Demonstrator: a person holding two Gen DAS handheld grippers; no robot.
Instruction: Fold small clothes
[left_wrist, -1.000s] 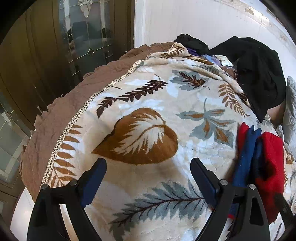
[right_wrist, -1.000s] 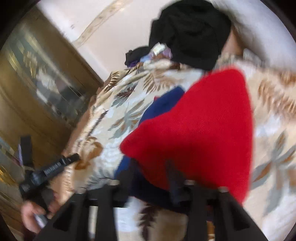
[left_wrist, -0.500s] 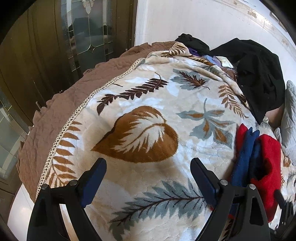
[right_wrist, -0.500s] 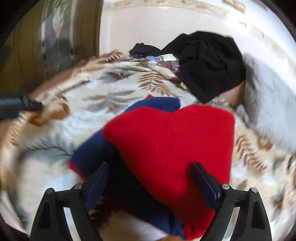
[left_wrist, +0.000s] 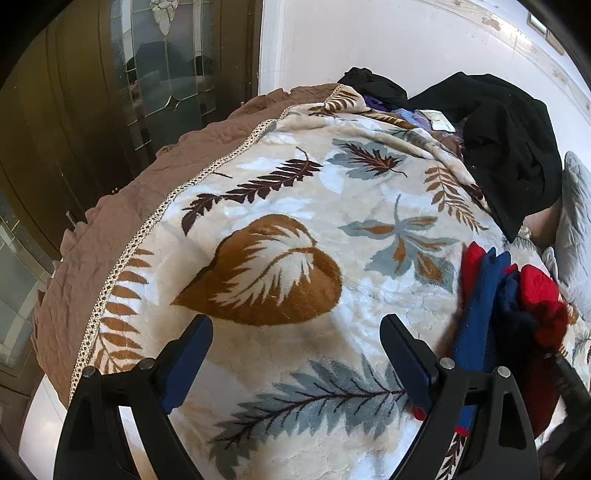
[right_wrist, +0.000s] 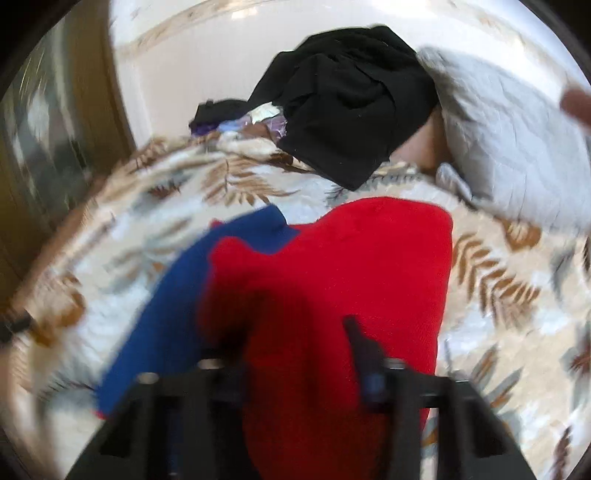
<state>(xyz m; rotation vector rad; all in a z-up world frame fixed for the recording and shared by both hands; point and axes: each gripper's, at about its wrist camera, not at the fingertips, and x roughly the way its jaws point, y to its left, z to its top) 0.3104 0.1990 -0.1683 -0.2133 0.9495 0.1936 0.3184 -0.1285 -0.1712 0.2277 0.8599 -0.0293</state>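
Note:
A red and blue knit garment lies bunched on a leaf-patterned blanket on the bed, at the right of the left wrist view. My left gripper is open and empty, hovering over the blanket to the left of the garment. In the blurred right wrist view the garment fills the middle. My right gripper has narrowed onto its near red fold, and the fabric hides the left finger.
A black garment and more dark clothes are heaped at the far end of the bed. A grey pillow lies at the right. A brown bedspread edge and a dark wooden glass door are on the left.
My right gripper was open half a second ago and has closed in on the red fabric, swinging to the right. The garment looks more bunched. My left gripper has stayed still.

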